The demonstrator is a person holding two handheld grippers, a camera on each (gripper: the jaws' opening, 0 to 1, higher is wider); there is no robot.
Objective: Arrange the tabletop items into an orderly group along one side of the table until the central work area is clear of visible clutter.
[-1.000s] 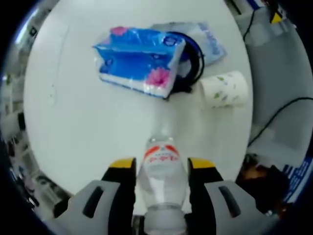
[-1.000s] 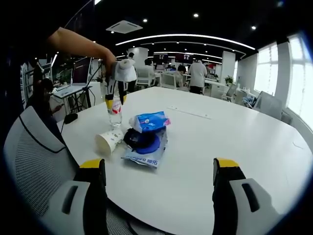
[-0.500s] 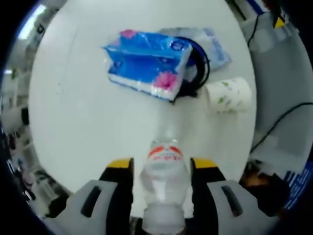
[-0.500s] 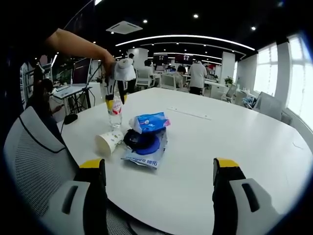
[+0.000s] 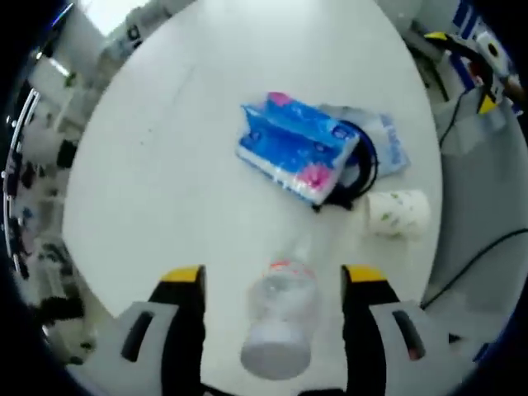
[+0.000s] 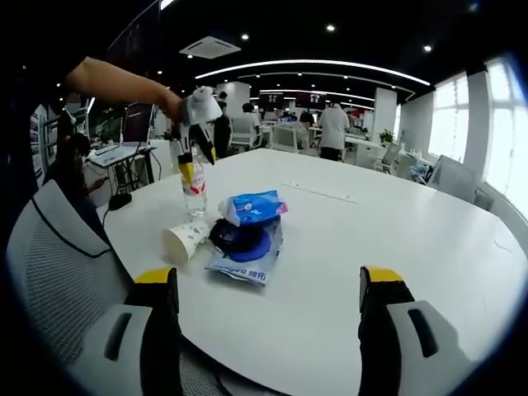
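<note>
Clear plastic water bottle (image 5: 279, 320) w/ red label stands upright on the white round table (image 5: 165, 165), near its edge at 6 o'clock in left gripper view; cap end faces the camera. Left gripper (image 5: 275, 280) hangs above it, yellow-tipped jaws spread wide on either side, not touching the bottle. In right gripper view the same bottle (image 6: 195, 190) stands at approx 10 o'clock, w/ the left gripper (image 6: 192, 169) just over its top, held by a person's arm reaching in from the left.

Just beside the bottle, toward table centre: a paper cup (image 5: 397, 213) w/ green leaf print, lying on its side. Next to that, a blue tissue pack (image 5: 297, 148) w/ pink flowers sits on top of a black coiled cable (image 5: 364, 169) and a flat blue-and-white plastic packet (image 5: 392, 147); all touching or overlapping in one cluster. Right gripper view shows cup (image 6: 186, 239), tissue pack (image 6: 252, 205), and packet (image 6: 245, 261) in the same heap.

Right gripper (image 6: 270, 285) sits low at 6 o'clock, jaws wide apart, nothing between them, well apart from the cluster. Grey mesh chair (image 6: 58, 272) at 8 o'clock by the table edge. Office desks and standing people in the background.
</note>
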